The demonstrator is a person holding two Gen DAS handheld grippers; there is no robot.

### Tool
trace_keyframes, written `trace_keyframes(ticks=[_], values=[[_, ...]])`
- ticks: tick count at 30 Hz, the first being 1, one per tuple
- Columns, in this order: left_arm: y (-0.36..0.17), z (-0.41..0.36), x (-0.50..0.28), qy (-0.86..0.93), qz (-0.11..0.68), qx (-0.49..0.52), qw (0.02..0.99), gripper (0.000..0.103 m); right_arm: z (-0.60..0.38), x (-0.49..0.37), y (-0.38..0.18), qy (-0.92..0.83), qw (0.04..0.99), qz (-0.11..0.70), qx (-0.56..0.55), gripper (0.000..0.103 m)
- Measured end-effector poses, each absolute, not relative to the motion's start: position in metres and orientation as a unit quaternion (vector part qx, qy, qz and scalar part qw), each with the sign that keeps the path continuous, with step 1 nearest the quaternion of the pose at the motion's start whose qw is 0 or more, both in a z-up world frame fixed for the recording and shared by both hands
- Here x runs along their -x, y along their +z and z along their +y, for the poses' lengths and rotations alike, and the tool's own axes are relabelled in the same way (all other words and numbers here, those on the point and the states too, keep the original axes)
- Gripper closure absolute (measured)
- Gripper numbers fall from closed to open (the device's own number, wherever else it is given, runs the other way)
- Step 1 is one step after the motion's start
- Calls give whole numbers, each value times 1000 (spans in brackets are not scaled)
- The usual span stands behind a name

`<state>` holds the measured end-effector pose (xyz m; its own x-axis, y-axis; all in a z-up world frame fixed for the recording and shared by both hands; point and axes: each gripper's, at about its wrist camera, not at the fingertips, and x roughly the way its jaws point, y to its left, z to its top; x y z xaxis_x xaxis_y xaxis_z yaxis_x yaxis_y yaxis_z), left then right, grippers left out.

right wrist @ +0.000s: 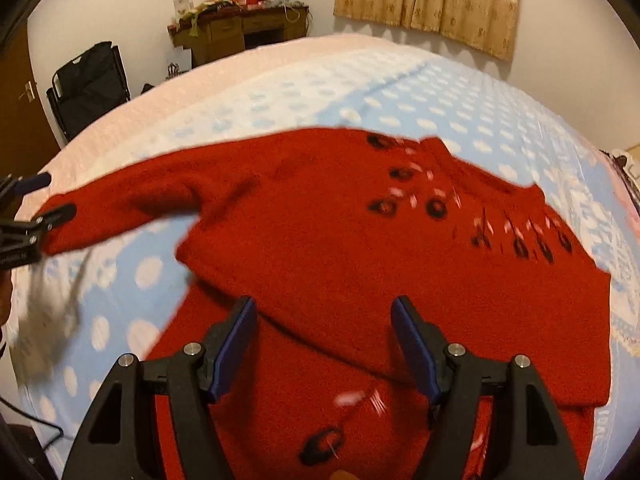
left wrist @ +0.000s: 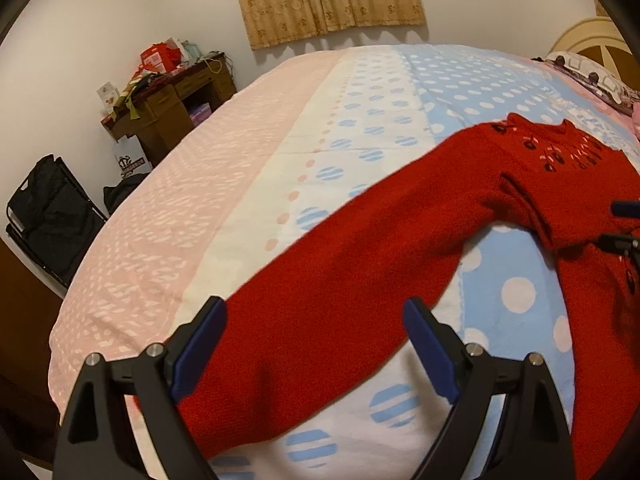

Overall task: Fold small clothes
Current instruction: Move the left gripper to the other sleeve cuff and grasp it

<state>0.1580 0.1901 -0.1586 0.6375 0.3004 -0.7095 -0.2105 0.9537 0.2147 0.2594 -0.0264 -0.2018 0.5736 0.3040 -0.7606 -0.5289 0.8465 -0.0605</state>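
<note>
On my left, the left gripper (left wrist: 314,354) hovers with jaws apart over the cuff end of the red knitted sweater's long sleeve (left wrist: 360,240), gripping nothing. I judge the sleeve fold is in hand: next I must close on that cuff and carry it across the body. The red knitted sweater (right wrist: 340,240) lies spread on the dotted blue-and-pink bedspread (right wrist: 280,92); bare bedding surrounds it. My right gripper (right wrist: 324,348) hangs open above its folded hem.
</note>
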Motion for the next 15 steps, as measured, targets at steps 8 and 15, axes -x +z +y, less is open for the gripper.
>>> trace_keyframes(ticks=[8, 15], values=[[-160, 252, -134, 207, 404, -39, 890, 11, 20, -259, -225, 285, 850, 417, 147, 32], [-174, 316, -109, 274, 410, 2, 870, 11, 24, -233, -215, 293, 857, 391, 161, 32]])
